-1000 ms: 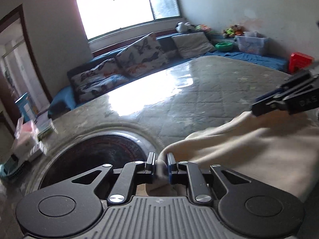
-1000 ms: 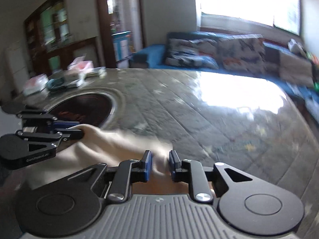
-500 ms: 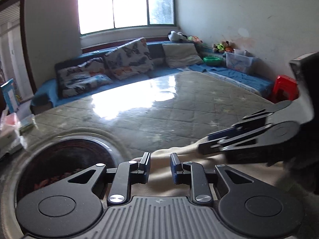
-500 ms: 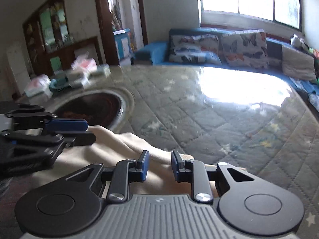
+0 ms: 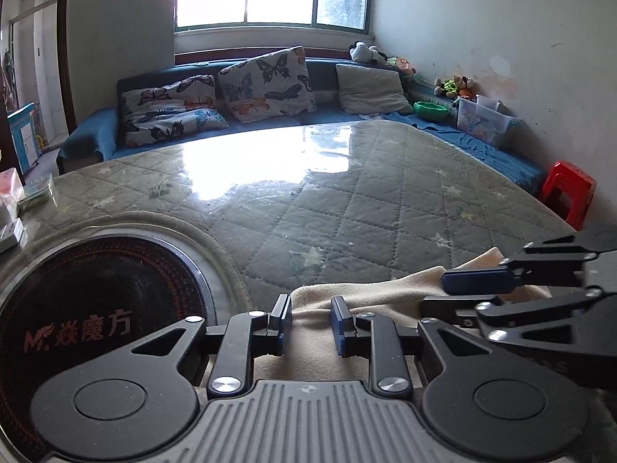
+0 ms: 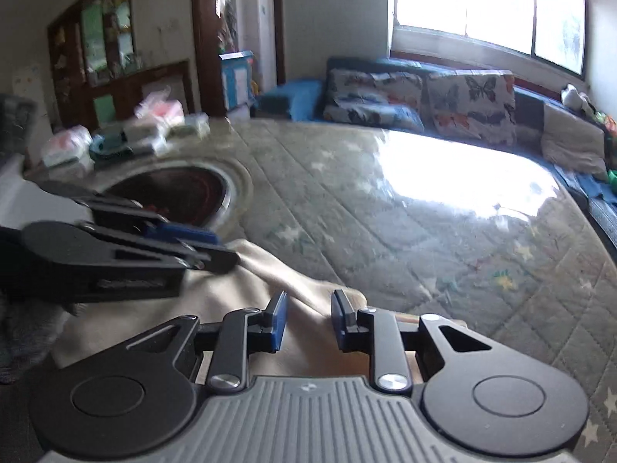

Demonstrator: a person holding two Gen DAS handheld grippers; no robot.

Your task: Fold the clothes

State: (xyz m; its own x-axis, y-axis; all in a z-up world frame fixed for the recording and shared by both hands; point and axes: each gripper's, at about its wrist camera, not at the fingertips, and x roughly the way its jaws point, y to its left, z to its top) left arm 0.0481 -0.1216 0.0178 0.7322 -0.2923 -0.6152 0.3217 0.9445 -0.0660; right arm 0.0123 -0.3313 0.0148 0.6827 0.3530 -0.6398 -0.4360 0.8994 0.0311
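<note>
A cream garment (image 5: 370, 289) lies bunched on the quilted table cover at the near edge. My left gripper (image 5: 309, 322) is open just above the garment's near left part, with cloth showing between its jaws. My right gripper (image 6: 308, 318) is open over the garment (image 6: 231, 301) too. The right gripper shows in the left wrist view (image 5: 489, 289) close on the right. The left gripper shows in the right wrist view (image 6: 193, 247) at the left, over the cloth's far edge.
A round dark glass hotplate (image 5: 96, 308) is set into the table at the left. Packets and boxes (image 6: 127, 135) lie at the table's far left. A blue sofa with butterfly cushions (image 5: 266, 81) runs behind. A red stool (image 5: 567, 189) stands at the right.
Both grippers have opened and let go of the garment, which now lies lower on the table. The two grippers have come closer together.
</note>
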